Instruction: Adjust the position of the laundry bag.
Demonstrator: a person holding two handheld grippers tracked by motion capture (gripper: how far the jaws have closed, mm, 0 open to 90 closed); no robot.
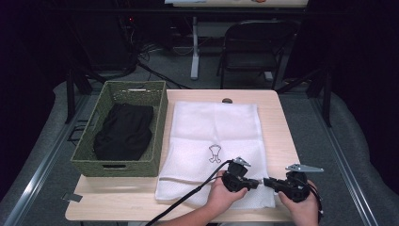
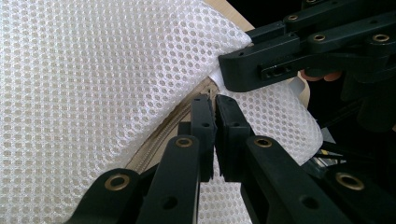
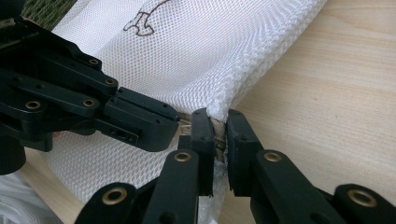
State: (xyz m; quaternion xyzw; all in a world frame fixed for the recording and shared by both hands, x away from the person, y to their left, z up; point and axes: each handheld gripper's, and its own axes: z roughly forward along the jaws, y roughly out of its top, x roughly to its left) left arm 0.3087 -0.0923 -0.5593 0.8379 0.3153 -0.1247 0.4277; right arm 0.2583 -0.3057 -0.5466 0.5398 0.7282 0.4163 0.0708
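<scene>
The right gripper (image 3: 216, 130) pinches the corner seam of the white honeycomb-mesh bag (image 1: 214, 136), lying flat on the pale wood table (image 1: 282, 136); the left gripper (image 2: 215, 116) is clamped on the bag's zipper edge just beside it

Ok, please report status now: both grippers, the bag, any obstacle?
Left gripper shut on mesh bag by the zipper. Right gripper shut on its corner. Nothing in the way; basket stands apart.
</scene>
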